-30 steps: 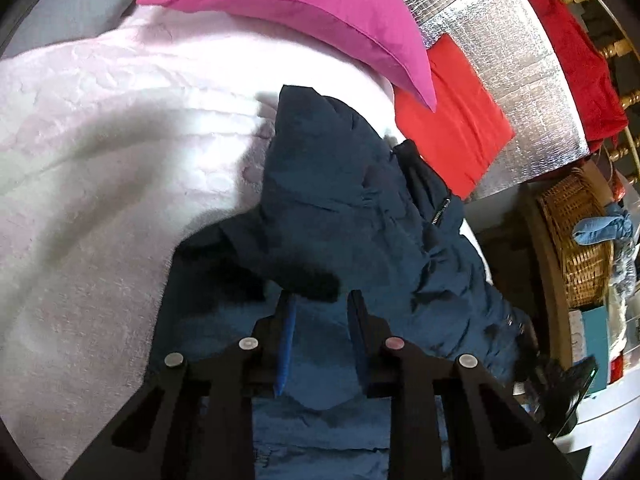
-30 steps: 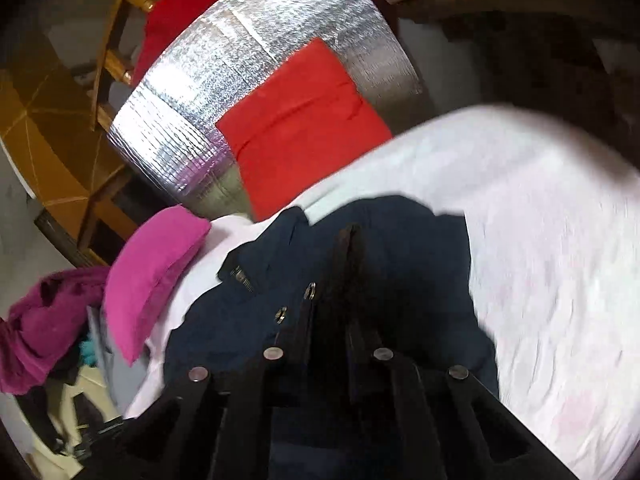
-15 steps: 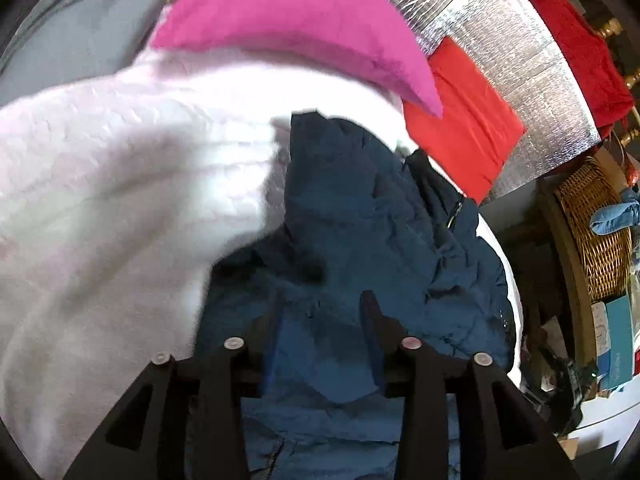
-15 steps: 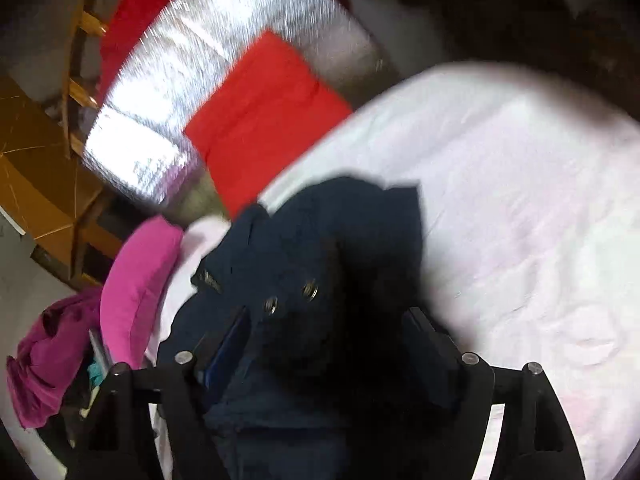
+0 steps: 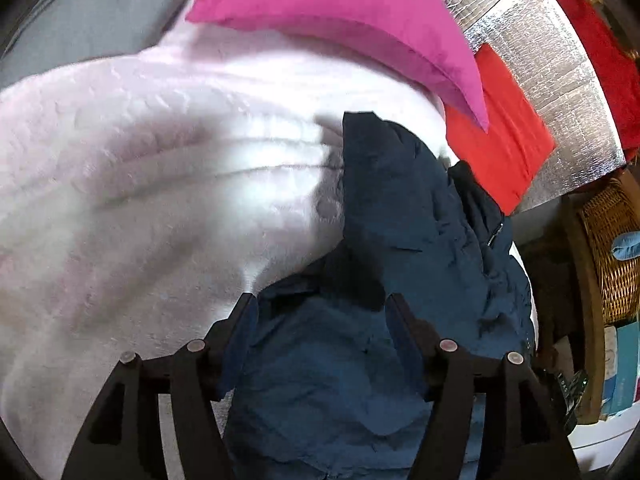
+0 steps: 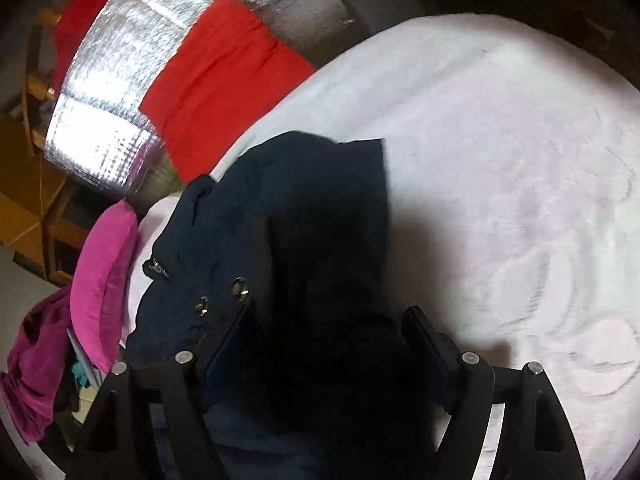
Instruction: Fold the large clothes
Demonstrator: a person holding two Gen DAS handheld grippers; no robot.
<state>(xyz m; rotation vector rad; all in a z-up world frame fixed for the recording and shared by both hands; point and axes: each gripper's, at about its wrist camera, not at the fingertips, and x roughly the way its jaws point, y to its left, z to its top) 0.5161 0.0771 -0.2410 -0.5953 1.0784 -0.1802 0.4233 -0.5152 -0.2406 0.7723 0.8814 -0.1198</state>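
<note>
1. Left gripper [image 5: 320, 312]: black two-finger tool, jaws spread wide, nothing pinched. The fingers straddle a rumpled layer of the dark navy padded jacket [image 5: 404, 240], apparently just above it; contact cannot be told.

2. Right gripper [image 6: 328, 320]: jaws likewise spread, empty, hanging over a deeply shadowed part of the same jacket [image 6: 304, 200].

3. Jacket location: bunched on the pale pink textured bedspread [image 5: 140, 200]. In the left wrist view it runs from 6 o'clock up to about 1 o'clock. In the right wrist view it fills the centre toward 9 o'clock, metal snaps [image 6: 240, 284] showing near the left finger.

4. Surroundings: magenta pillow [image 5: 340, 20] at 12 o'clock, red cushion [image 5: 500, 140] against a silver quilted foil panel [image 5: 560, 60] at 2 o'clock, wicker basket [image 5: 612, 248] at 3 o'clock.

5. Risk: with both tools released, the puffy fill may spring back and undo any fold.

6. Risk: right-side shadow hides seams and edges; closing there could catch several layers or only slick shell fabric, which would slip.

7. Risk: a low pinch may catch the bedspread along with the jacket.

8. Risk: the jacket's upper edge lies near the pillow and cushion; a wide sweep could drag it against them.
</note>
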